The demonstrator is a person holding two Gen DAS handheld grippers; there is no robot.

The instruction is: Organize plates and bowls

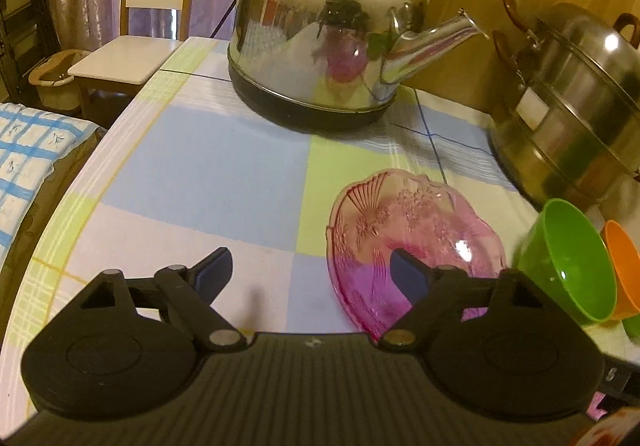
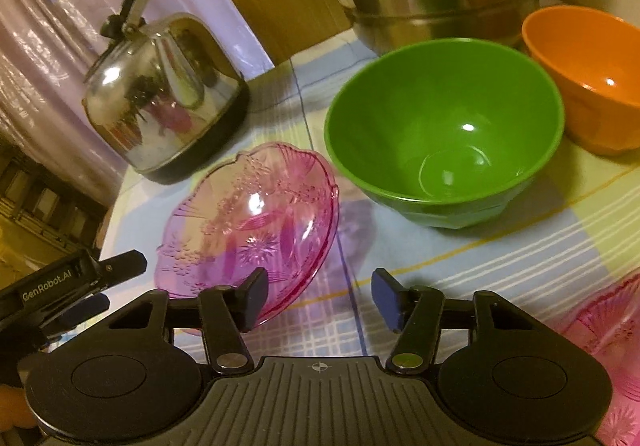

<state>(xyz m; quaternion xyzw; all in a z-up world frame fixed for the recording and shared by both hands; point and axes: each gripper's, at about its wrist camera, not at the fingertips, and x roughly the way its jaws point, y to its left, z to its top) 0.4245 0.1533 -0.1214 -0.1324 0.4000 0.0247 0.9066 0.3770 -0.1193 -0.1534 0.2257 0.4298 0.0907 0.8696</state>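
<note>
The pink dish [image 2: 248, 218] sits left of centre in the right wrist view and lower right of centre in the left wrist view [image 1: 412, 242]. It is clear pink pressed glass with a scalloped rim and flower and fan patterns moulded in, shallow, and appears tipped with its near edge raised. I judge it stiff, smooth, fairly heavy for its size and liable to chip or break, so the rim is the place to pinch, squarely and without much force, since the slick glass could slip

The left claw [image 1: 314, 278] is wide open and holds nothing; its right finger lies in front of the dish's near rim, though whether it touches I cannot tell. The right claw [image 2: 318, 300] is also wide open and empty, its left finger just in front of the dish's lower edge

Just right of the dish stands the green bowl [image 2: 444, 126], upright and empty, with the orange bowl [image 2: 588, 78] behind it at the upper right, close beside it. Both look like light plastic, tough and easy to grip by the wall. Part of a second pink dish [image 2: 604, 342] shows at the lower right edge of the right wrist view

All rest on the counter [image 1: 208, 166] under a checked cloth. Farther back, a steel kettle [image 1: 320, 30] stands upper centre in the left wrist view and a steel steamer [image 1: 576, 102] at the right edge, with a chair [image 1: 152, 6] in the upper left
</note>
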